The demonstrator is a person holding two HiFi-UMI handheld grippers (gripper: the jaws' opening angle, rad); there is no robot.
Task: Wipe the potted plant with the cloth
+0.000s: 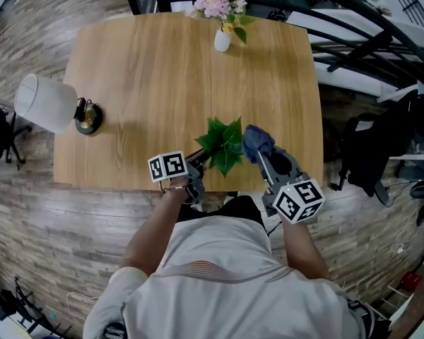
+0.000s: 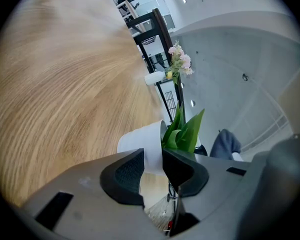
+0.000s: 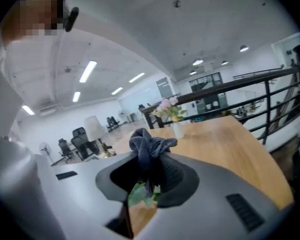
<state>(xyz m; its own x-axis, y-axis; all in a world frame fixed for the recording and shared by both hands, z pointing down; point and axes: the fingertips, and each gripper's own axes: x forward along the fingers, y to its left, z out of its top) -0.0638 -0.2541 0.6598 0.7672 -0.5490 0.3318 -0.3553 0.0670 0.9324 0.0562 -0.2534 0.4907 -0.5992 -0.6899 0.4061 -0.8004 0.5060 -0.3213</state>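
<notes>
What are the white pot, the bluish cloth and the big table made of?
The pot looks smooth, plain white: plastic or glazed ceramic, I cannot tell which. The cloth is soft dark blue-grey fabric; it bunches into folds. The table seems wood or wood-look laminate: light brown with grain lines, smooth top.

We see a green-leaved potted plant (image 1: 222, 143) in its white round pot (image 2: 142, 146), a crumpled blue-grey cloth (image 1: 258, 141), the pale grained wooden table (image 1: 162, 69), black-and-white square-patterned marker cubes (image 1: 168, 166), and a pink flower bunch (image 1: 219, 2) in a white vase (image 1: 222, 41).
</notes>
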